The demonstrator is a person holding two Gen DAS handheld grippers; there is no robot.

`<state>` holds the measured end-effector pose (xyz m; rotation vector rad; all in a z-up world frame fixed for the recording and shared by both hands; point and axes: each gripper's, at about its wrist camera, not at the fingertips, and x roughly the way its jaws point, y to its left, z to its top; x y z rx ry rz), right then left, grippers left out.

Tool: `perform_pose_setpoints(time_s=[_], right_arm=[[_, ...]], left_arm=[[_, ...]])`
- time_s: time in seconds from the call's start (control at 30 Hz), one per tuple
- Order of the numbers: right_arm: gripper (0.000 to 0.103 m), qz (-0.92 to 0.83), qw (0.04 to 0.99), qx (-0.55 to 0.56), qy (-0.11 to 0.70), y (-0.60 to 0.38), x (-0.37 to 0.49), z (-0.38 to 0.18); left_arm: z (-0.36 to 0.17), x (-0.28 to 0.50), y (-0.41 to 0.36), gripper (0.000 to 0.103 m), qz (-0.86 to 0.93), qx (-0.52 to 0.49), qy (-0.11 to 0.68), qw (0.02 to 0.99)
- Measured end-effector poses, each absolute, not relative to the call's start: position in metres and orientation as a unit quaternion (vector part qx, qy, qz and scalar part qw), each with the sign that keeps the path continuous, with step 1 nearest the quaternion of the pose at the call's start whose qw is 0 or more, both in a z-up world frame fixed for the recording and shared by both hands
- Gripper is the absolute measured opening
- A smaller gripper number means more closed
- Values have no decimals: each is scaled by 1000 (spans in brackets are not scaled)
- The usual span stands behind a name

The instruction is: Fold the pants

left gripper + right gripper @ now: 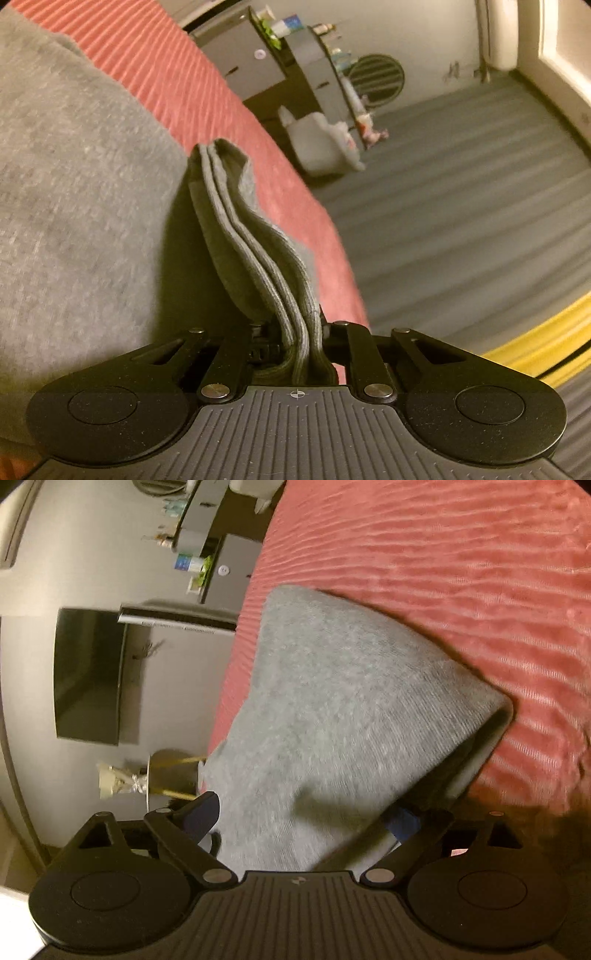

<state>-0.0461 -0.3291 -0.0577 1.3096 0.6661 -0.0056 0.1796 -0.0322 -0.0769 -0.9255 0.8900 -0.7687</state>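
Observation:
The grey pants (74, 206) lie on a red ribbed bedspread (155, 62). My left gripper (295, 332) is shut on a ribbed grey cuff or waistband (251, 251) of the pants, whose stacked layers rise from between the jaws. In the right wrist view the pants (332, 709) hang as a folded grey panel over the bedspread (443, 554). My right gripper (303, 827) has its jaws wide apart with the grey fabric lying between them; its blue-padded fingers (201, 812) stand clear of the cloth on the left.
The bed's edge runs close by, with grey floor (461, 221) beyond. A grey cabinet with small items (258, 62), a white bin (321, 147), a round fan (376, 79) and a dark screen (88, 675) stand off the bed.

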Motion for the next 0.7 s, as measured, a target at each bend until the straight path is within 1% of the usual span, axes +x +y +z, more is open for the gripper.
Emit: perform_pose_setpoints(time_s=[0.13, 0.3, 0.33, 0.37, 0.4, 0.43, 0.47, 0.53, 0.63, 0.7], right_arm=[[99, 11, 755, 563, 336, -307, -32, -58], [99, -39, 770, 577, 271, -320, -31, -56], [96, -62, 766, 584, 263, -327, -34, -57], [80, -80, 761, 592, 254, -333, -39, -58], [49, -93, 756, 598, 251, -339, -42, -60], [35, -107, 751, 601, 254, -344, -44, -61], [29, -119, 744, 606, 256, -350, -47, -63], [29, -130, 725, 625, 257, -356, -50, -69], [29, -162, 712, 622, 282, -356, -47, -75], [25, -170, 718, 605, 298, -352, -43, -74]], left_arm=[[-70, 178, -30, 14, -360, -432, 396, 726], [-71, 178, -15, 14, -351, -437, 395, 728], [-70, 179, -11, 14, -347, -440, 392, 730], [-68, 179, -8, 14, -345, -442, 388, 731], [-66, 179, -4, 14, -346, -445, 384, 731], [-64, 179, -3, 14, -349, -444, 382, 731], [-62, 182, -6, 14, -352, -438, 383, 733], [-60, 180, -12, 14, -352, -417, 388, 743], [-65, 182, -17, 14, -336, -397, 416, 746], [-66, 183, -14, 14, -320, -386, 429, 752]])
